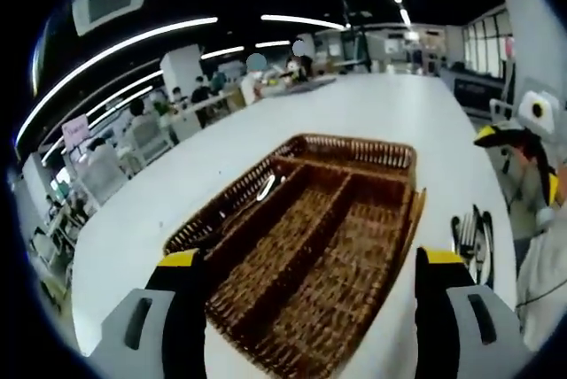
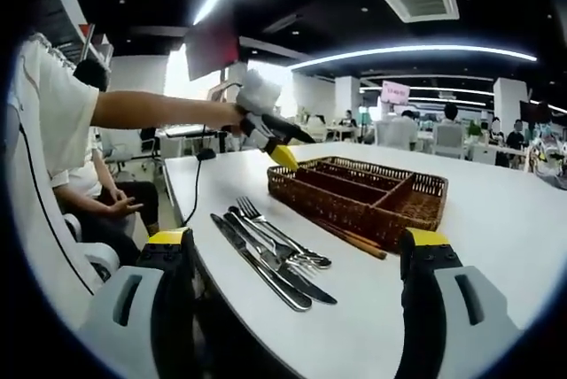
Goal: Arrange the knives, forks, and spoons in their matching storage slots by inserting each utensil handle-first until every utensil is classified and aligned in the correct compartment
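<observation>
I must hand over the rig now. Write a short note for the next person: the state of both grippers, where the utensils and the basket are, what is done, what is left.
Left gripper: open, holding nothing, above the near end of the wicker basket.
Right gripper: open, holding nothing, facing the utensils from the table's edge.
Things: knives and forks lie loose in a pile on the table beside the basket. One light utensil already lies in a side slot; its kind is too blurred to tell. A pair of chopsticks lies against the basket wall.
Done: at most that one utensil.
Left: sort the whole pile into the slots, handle first.
</observation>
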